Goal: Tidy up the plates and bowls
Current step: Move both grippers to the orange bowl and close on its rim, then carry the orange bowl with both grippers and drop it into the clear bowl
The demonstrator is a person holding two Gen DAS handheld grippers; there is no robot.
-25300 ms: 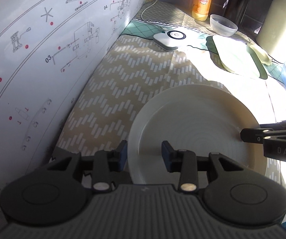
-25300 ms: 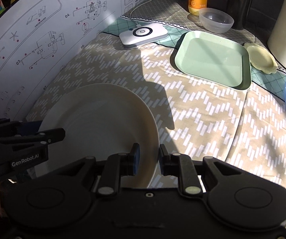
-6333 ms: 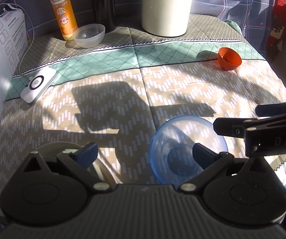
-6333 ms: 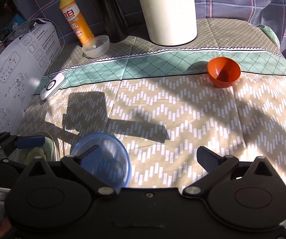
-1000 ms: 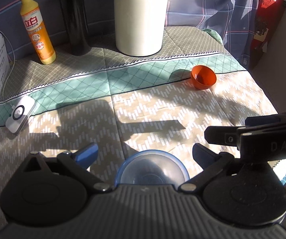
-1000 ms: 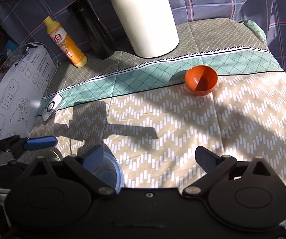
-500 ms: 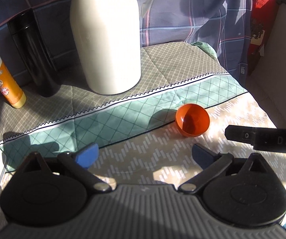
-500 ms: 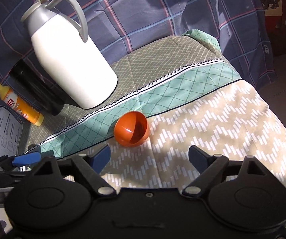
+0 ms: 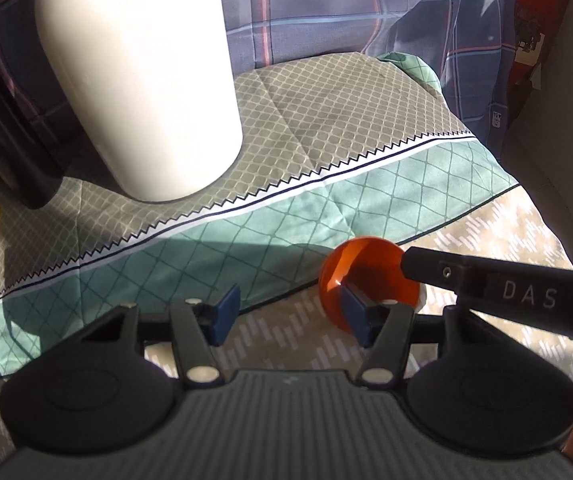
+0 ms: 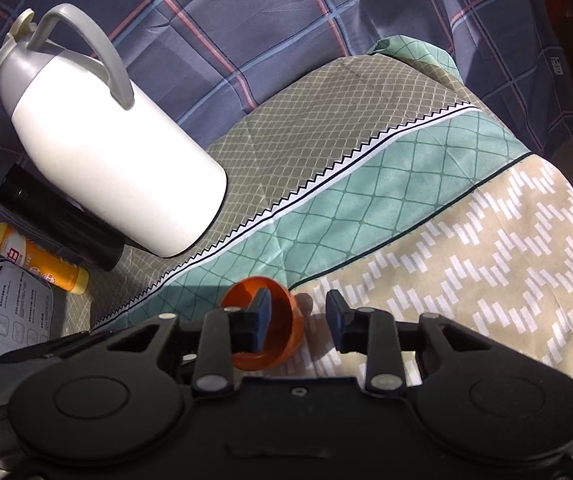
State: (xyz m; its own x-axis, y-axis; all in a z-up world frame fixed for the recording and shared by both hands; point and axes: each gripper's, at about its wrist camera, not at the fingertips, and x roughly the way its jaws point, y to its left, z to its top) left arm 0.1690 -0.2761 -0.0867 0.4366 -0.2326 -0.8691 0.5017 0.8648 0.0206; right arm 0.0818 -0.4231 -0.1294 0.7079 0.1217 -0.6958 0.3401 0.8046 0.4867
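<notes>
Left wrist view: left claw (image 9: 288, 314) half-spread, jaws just been closing, nothing gripped; its right pad sits at the near rim of the orange bowl (image 9: 360, 276), lower right of centre on the table (image 9: 326, 128) cloth. White jug (image 9: 134, 80) upper left.

Right wrist view: right claw (image 10: 297, 320) jaws just been closing w/ bowl wall between them; left pad inside bowl, right pad apart from it, so not clamped.

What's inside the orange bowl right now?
The orange bowl shows bare orange wall. A blue pad of the left gripper reaches inside; the right gripper hides the rest of its floor.
</notes>
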